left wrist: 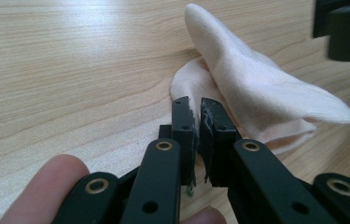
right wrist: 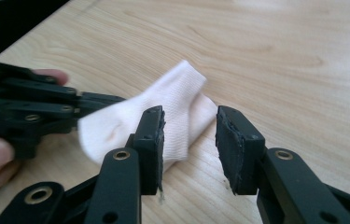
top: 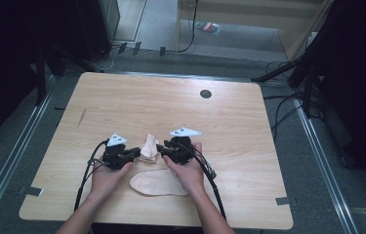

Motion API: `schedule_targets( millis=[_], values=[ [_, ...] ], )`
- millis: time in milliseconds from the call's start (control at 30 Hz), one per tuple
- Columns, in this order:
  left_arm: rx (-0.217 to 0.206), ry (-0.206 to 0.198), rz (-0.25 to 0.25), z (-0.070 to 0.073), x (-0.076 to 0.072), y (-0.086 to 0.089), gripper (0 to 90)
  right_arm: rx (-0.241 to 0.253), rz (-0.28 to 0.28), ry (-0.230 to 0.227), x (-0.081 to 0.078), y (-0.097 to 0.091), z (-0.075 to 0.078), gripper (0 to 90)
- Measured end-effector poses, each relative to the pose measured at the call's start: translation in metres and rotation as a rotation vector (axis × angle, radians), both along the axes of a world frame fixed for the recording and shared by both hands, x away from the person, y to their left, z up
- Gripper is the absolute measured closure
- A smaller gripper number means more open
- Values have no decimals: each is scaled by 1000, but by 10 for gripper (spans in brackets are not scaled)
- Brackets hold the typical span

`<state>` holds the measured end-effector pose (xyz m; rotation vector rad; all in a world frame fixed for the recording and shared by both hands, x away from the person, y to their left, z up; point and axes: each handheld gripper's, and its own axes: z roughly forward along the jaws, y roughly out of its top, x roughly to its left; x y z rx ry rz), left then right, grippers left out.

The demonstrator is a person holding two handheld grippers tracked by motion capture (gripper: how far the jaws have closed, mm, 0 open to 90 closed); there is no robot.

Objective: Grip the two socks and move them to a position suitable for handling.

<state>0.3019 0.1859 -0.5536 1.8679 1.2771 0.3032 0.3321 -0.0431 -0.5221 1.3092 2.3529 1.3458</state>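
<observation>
Sock (top: 149, 147) bunched on tabletop (top: 171, 107) between both grippers. Left gripper (left wrist: 197, 109) fingers closed, pinching sock edge. Right gripper (right wrist: 189, 135) fingers apart, gripping nothing, sock just behind them. Second sock (top: 156, 183) flat, nearer person.

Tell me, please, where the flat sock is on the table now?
In the high view the flat sock lies on the wooden table near its front edge, between the person's two hands, just below the bunched sock between the grippers.

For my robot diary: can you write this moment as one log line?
left gripper: shut on sock | right gripper: open beside sock | second sock: flat on table
</observation>
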Motion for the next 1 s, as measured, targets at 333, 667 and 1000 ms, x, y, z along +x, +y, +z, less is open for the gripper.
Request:
schedule_targets(
  millis=[333, 667, 1000],
  values=[
    [8, -5, -6, 0, 0, -1, 881, -11, 45, 106, 8, 10, -17, 873],
    [8, -5, 0, 0, -1, -1, 888, -99, -18, -7, 3, -16, 3, 900],
    [14, -10, 8, 0, -1, -1, 894, -273, -143, -86, 6, -64, 6, 900]
  ],
)
